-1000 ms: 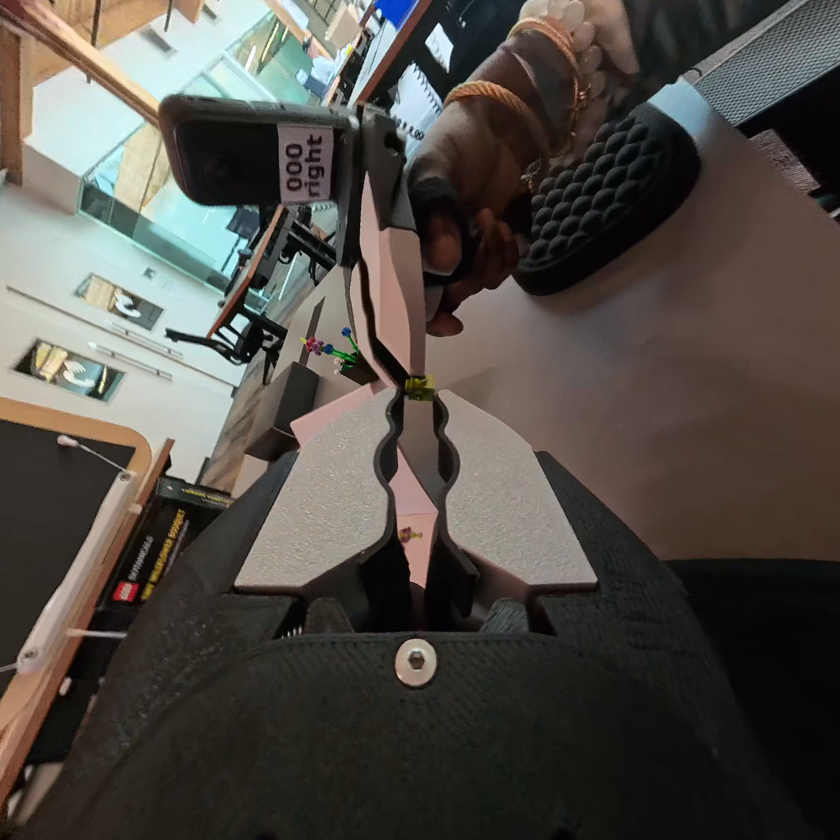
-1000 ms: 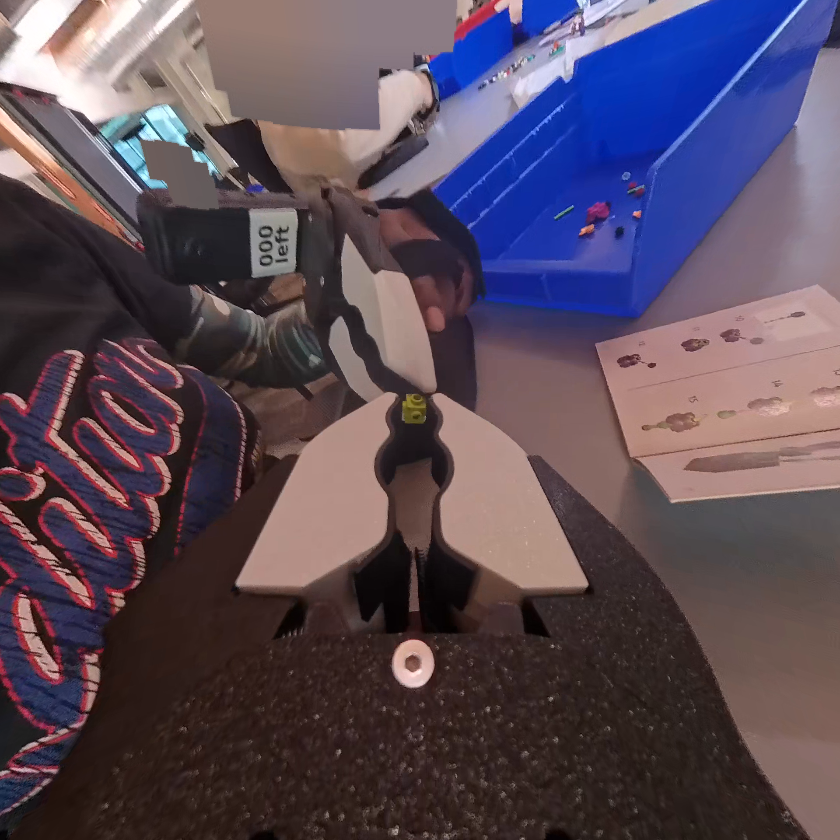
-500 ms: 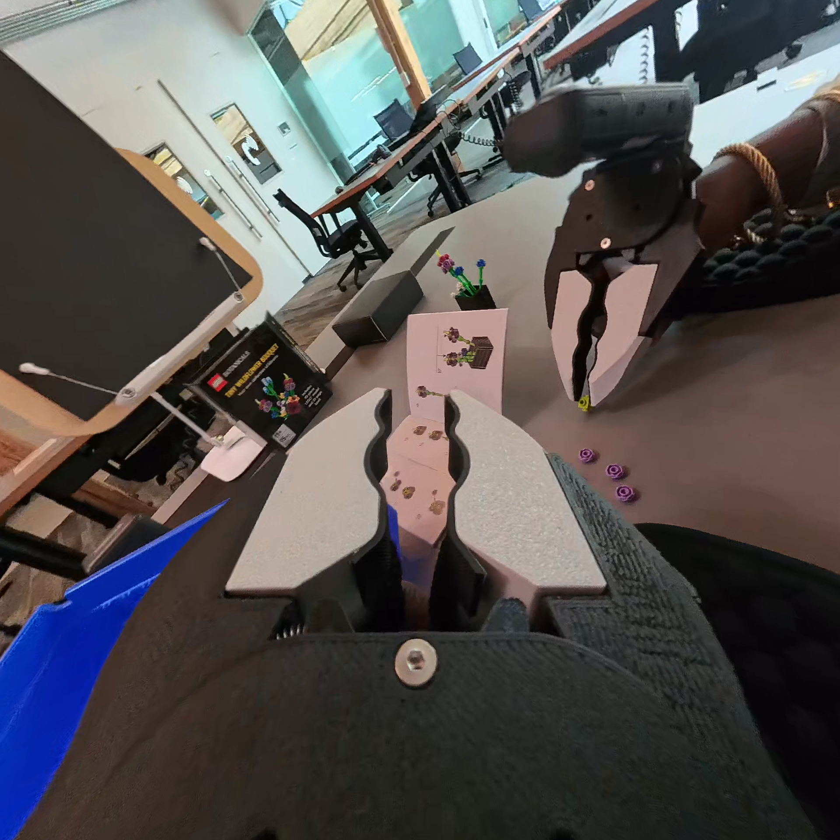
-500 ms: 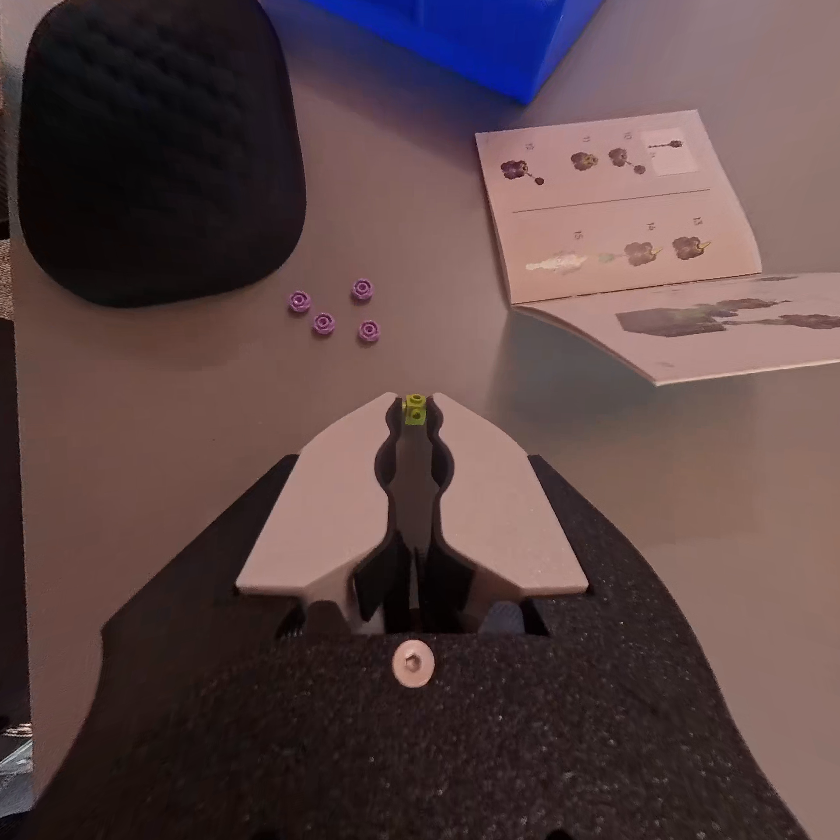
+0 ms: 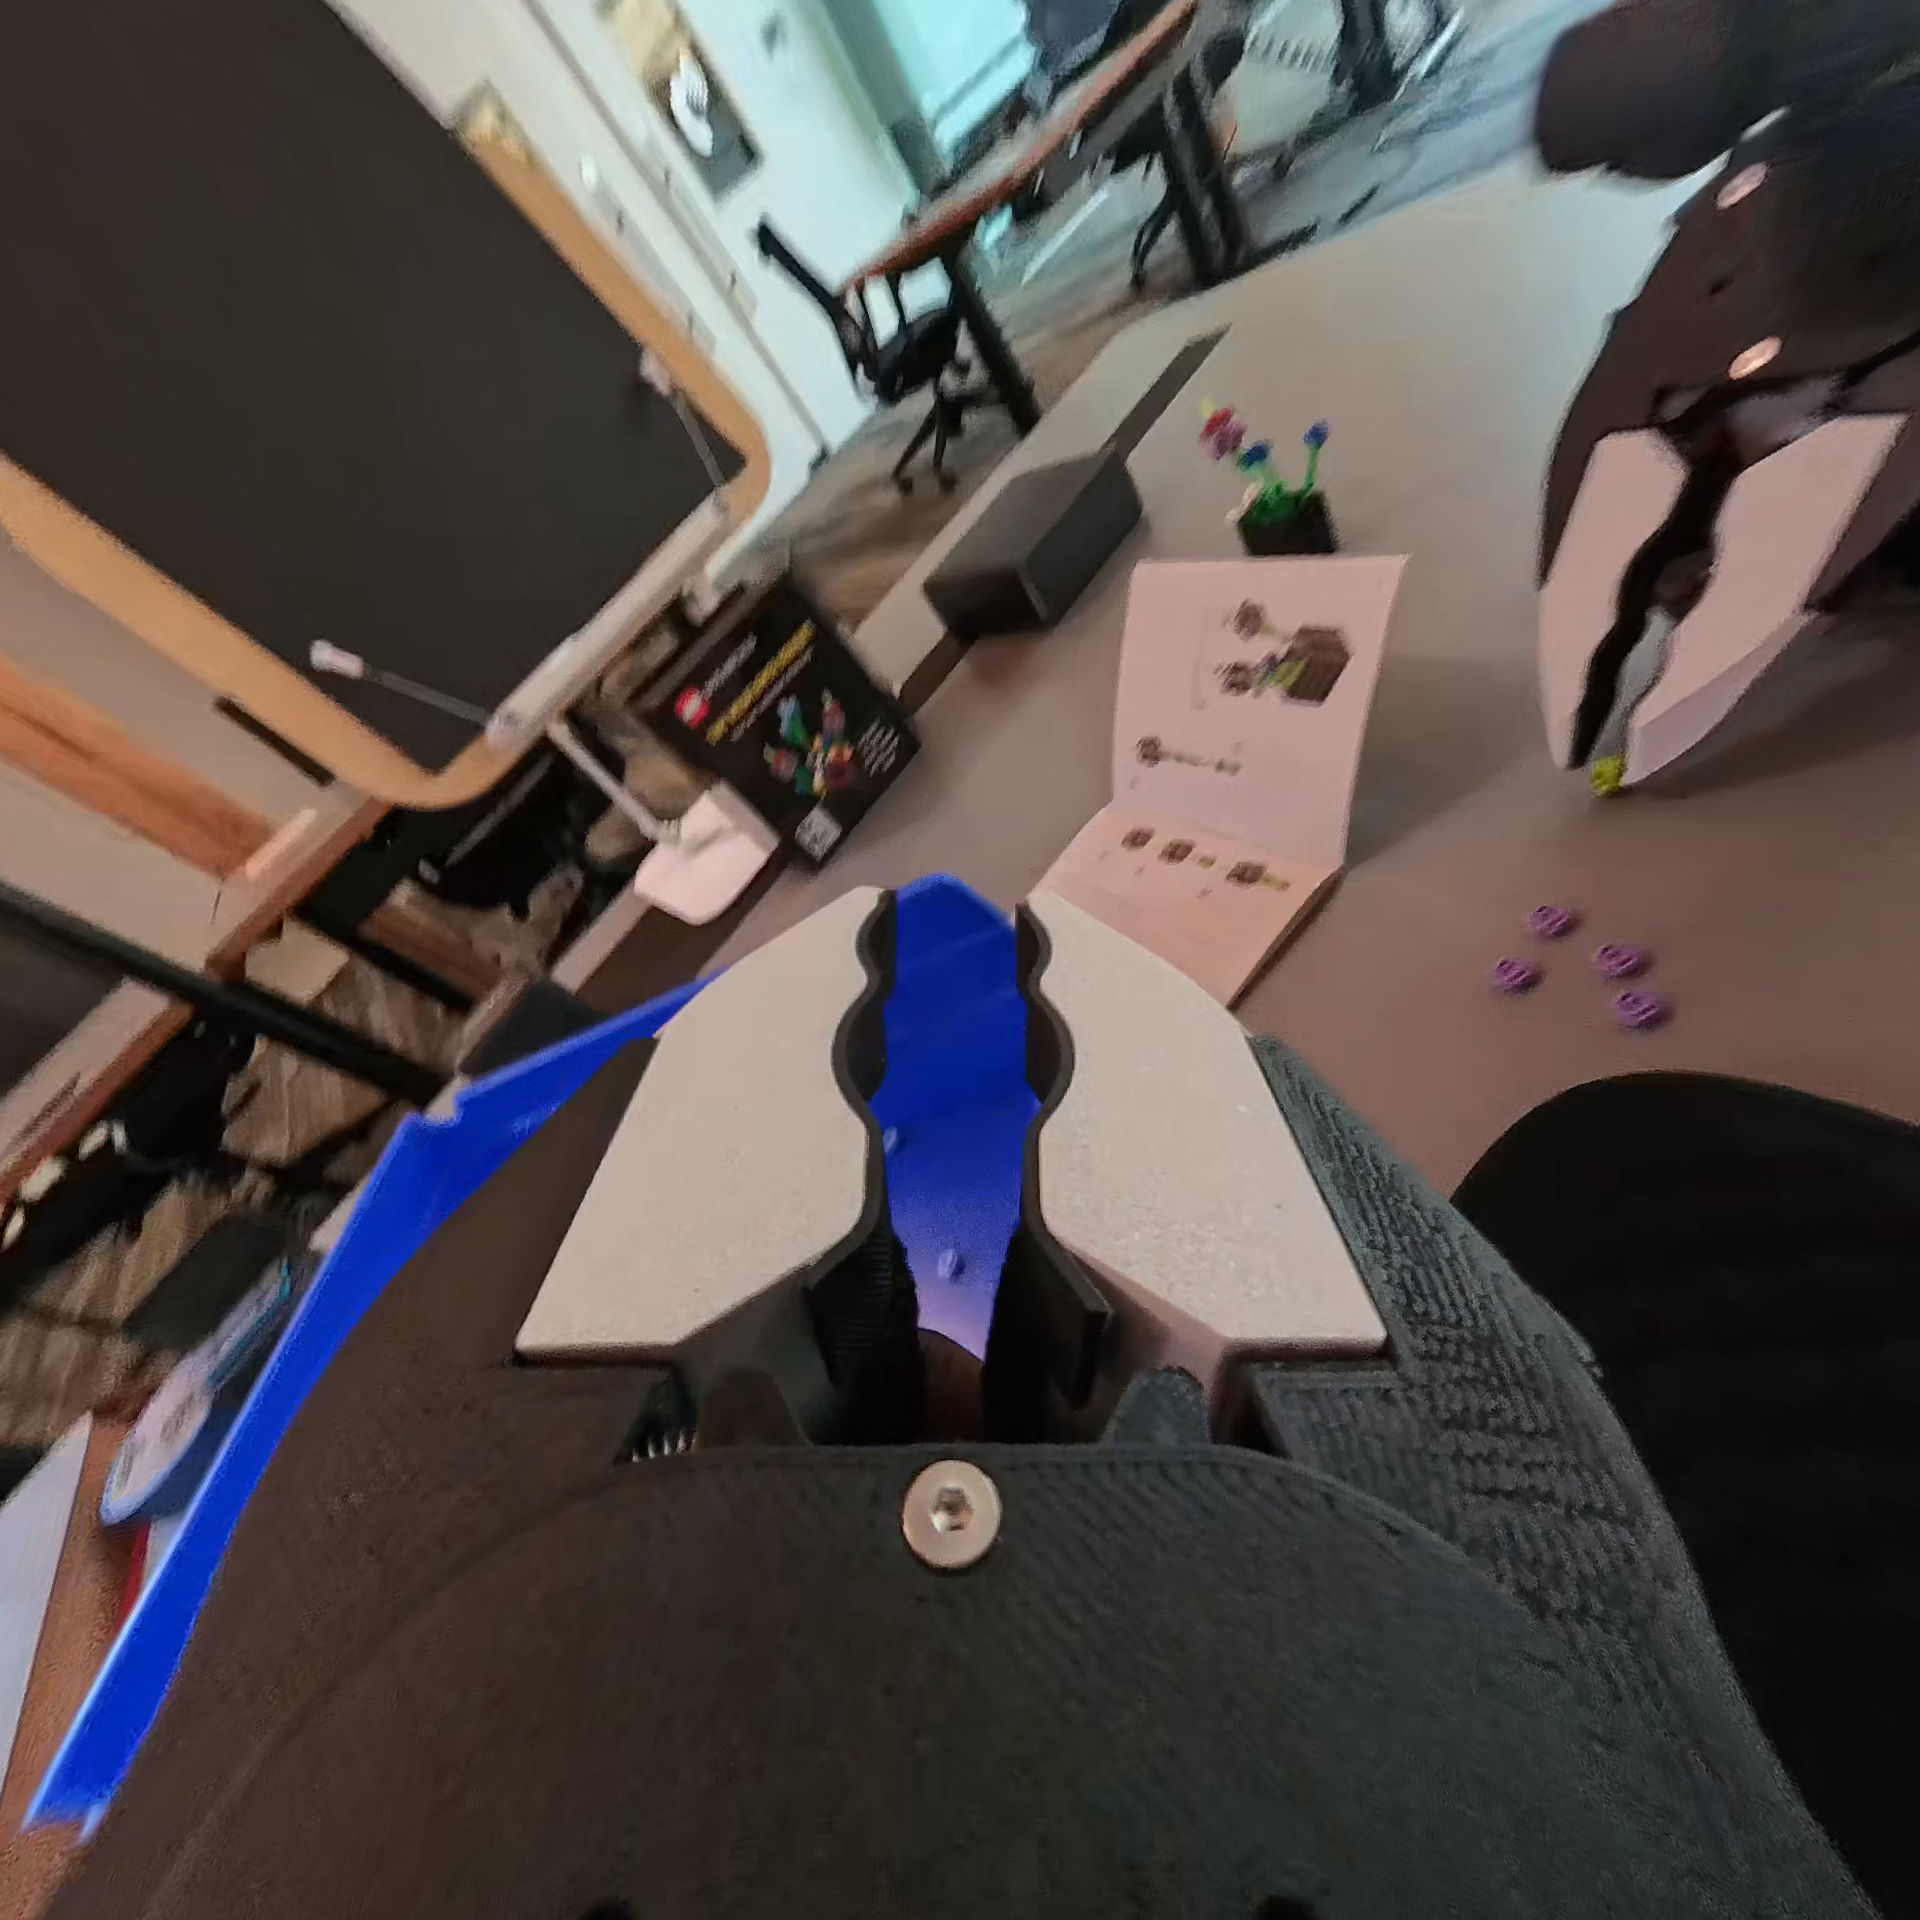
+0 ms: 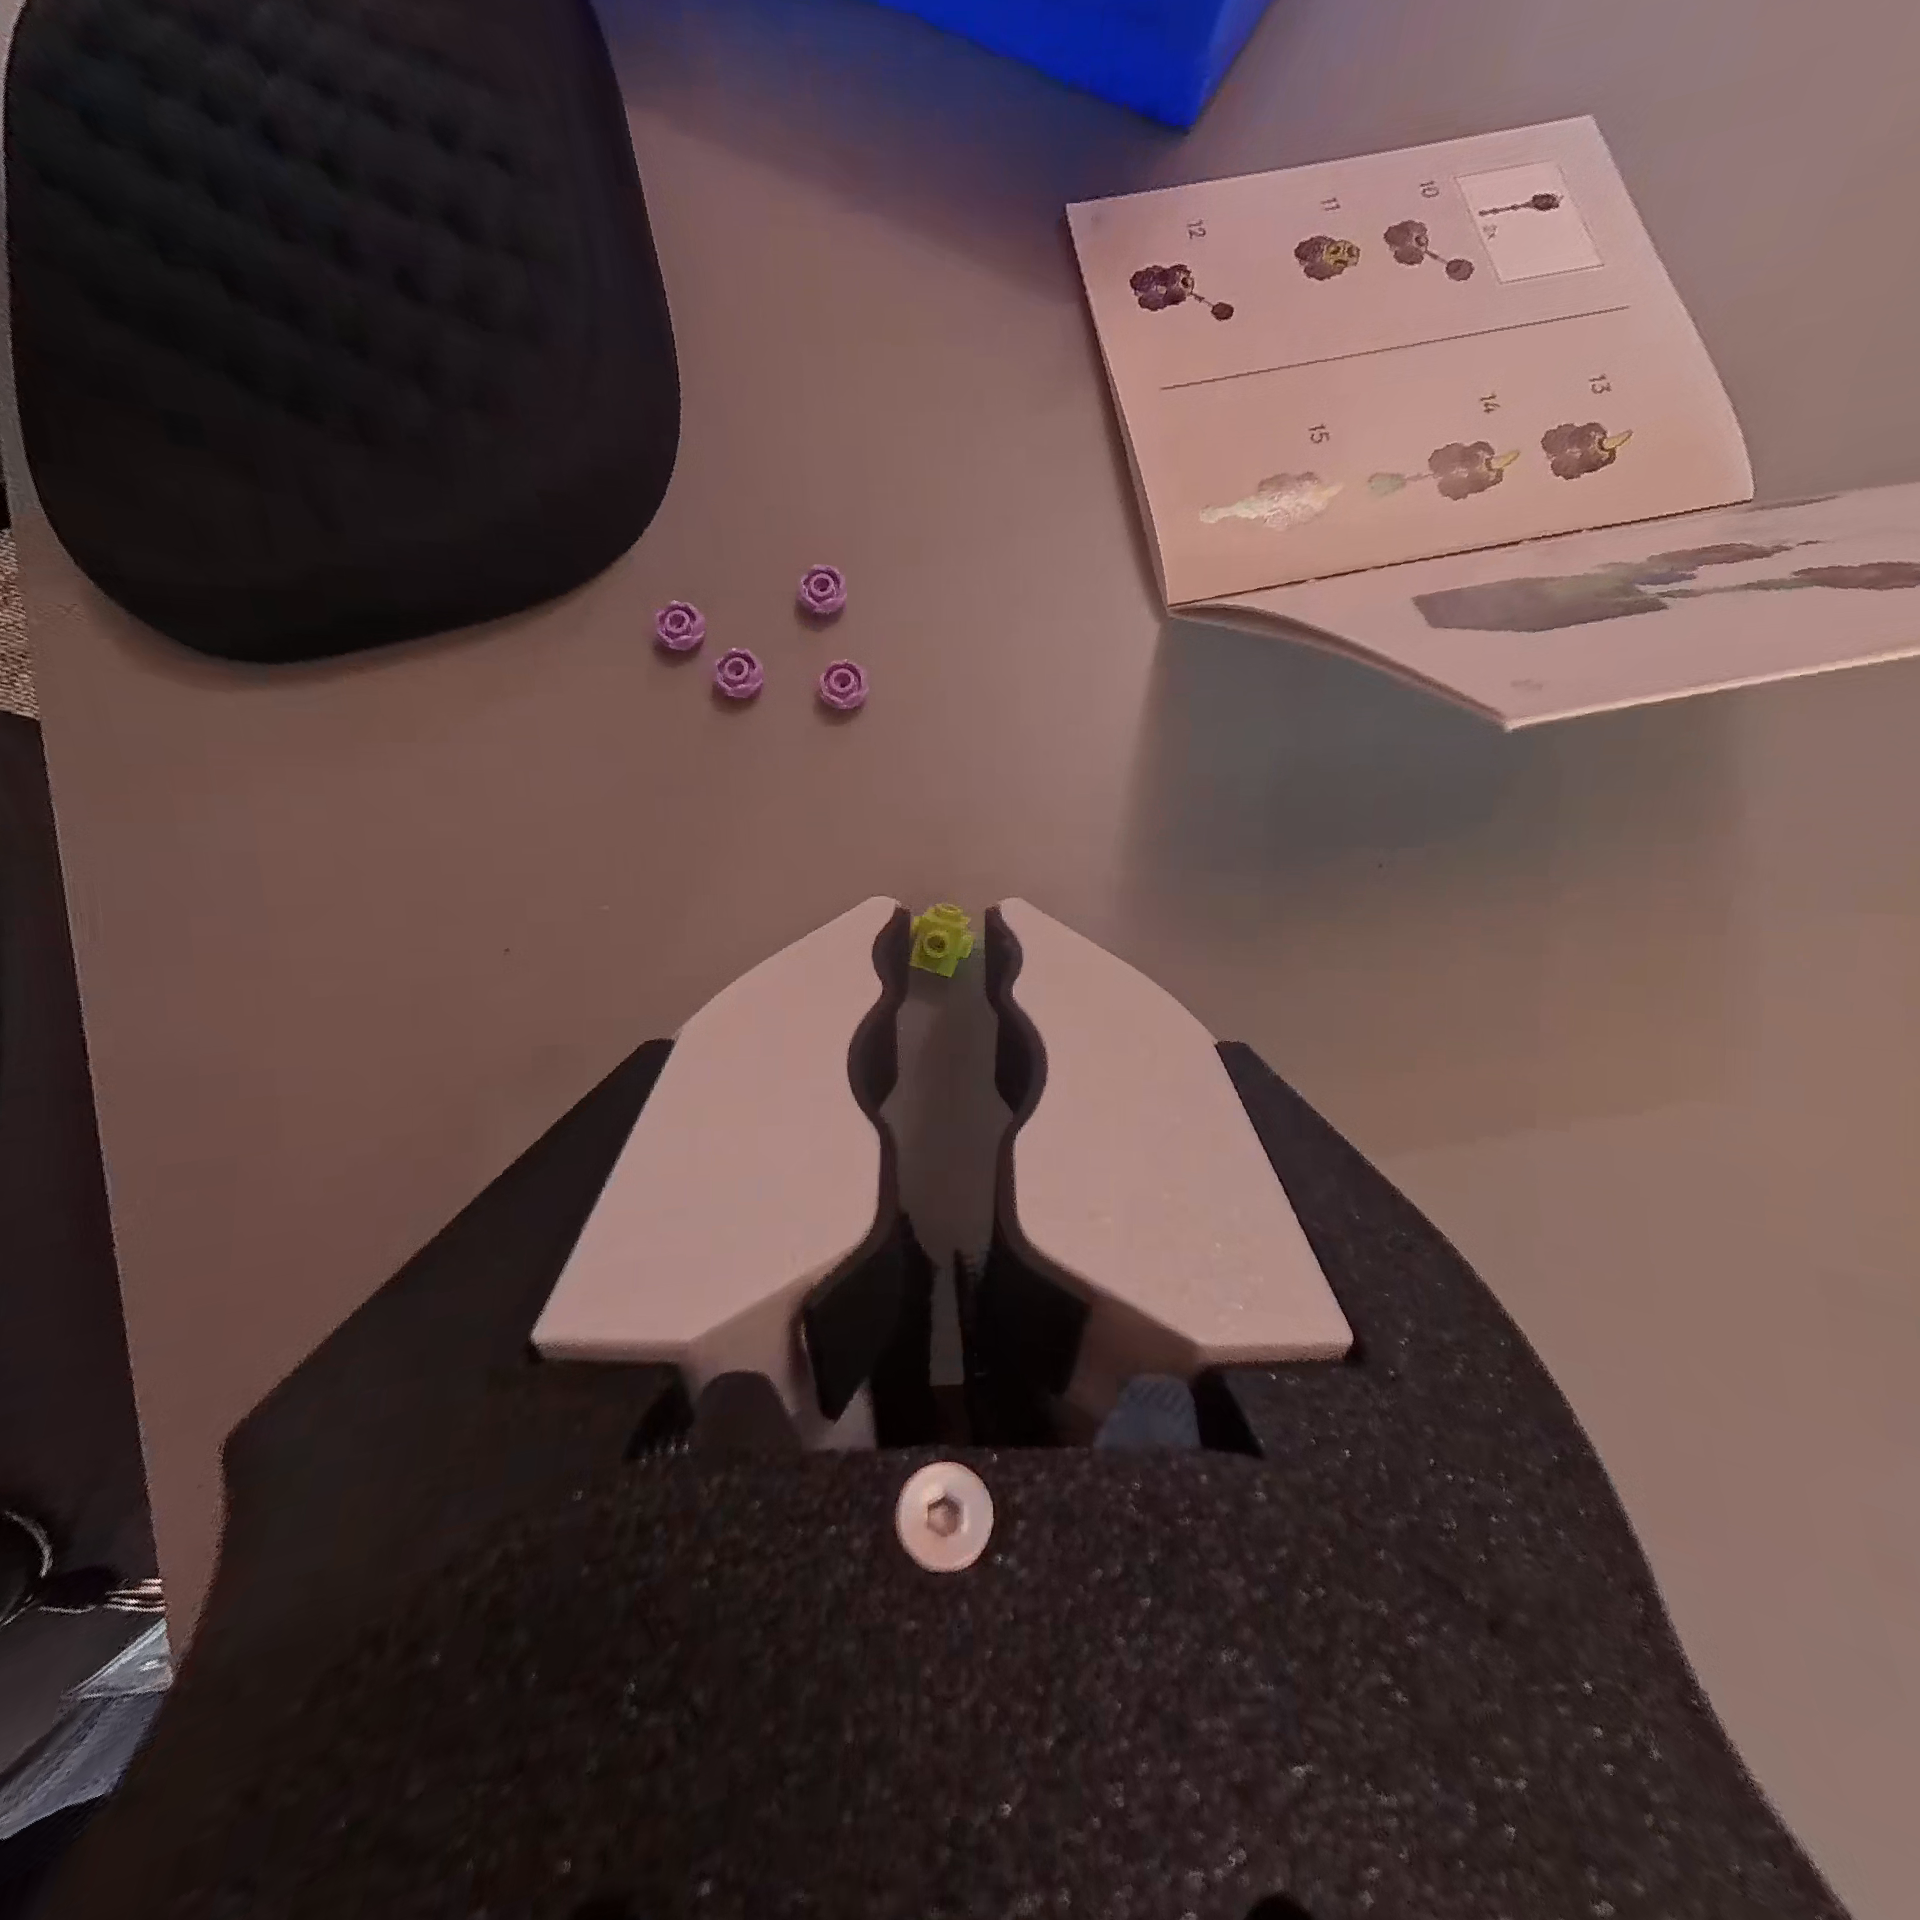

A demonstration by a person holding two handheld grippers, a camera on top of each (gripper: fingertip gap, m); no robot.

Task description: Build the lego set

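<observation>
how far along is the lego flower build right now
Done: a small flower pot model stands at the back of the table. In hand: the right gripper has a lime studded piece between its fingertips, slightly apart. Left: four purple round pieces lie loose; the left gripper is open, empty.

A small lime-green studded lego brick (image 6: 941, 940) sat on the grey tabletop between the tips of the right gripper (image 6: 943, 914), gaps either side. Four round lilac flower-shaped lego pieces (image 6: 764, 639) lay clustered nearby, apart from each other.
</observation>
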